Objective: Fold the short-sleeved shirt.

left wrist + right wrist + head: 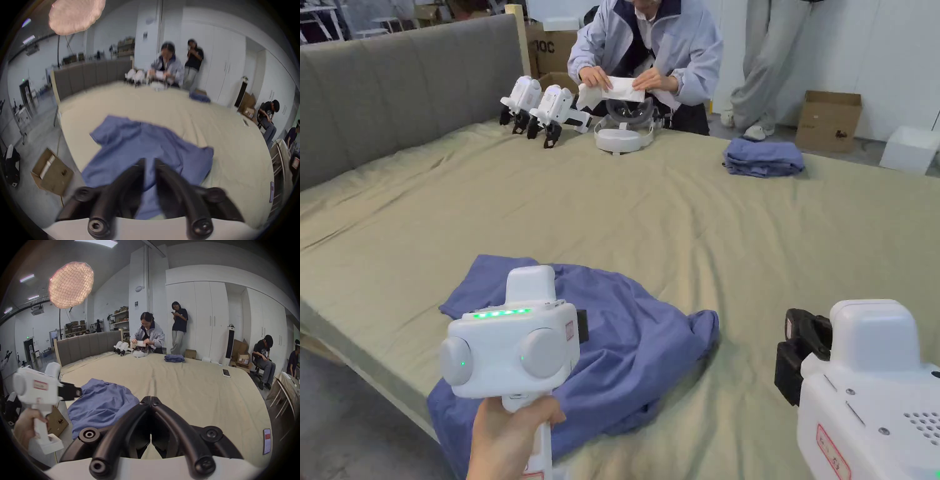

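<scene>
Two grippers above crumpled blue short-sleeved shirt (625, 350) on beige bedsheet (675, 206). Left gripper (149, 162): jaws narrowly apart, possibly pinching cloth (blurred). Right gripper (151, 400): jaws touching, empty.

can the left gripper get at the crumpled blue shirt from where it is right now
Probably yes. The left gripper hangs right over the crumpled blue shirt, fingers slightly apart, with nothing between them.

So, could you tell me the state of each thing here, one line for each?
blue shirt: crumpled, unfolded, lying at the bed's near edge
left gripper: jaws slightly apart, above the shirt
right gripper: jaws shut, empty
folded blue garment: folded, on the bed's far side
cardboard box: open, on the floor
</scene>
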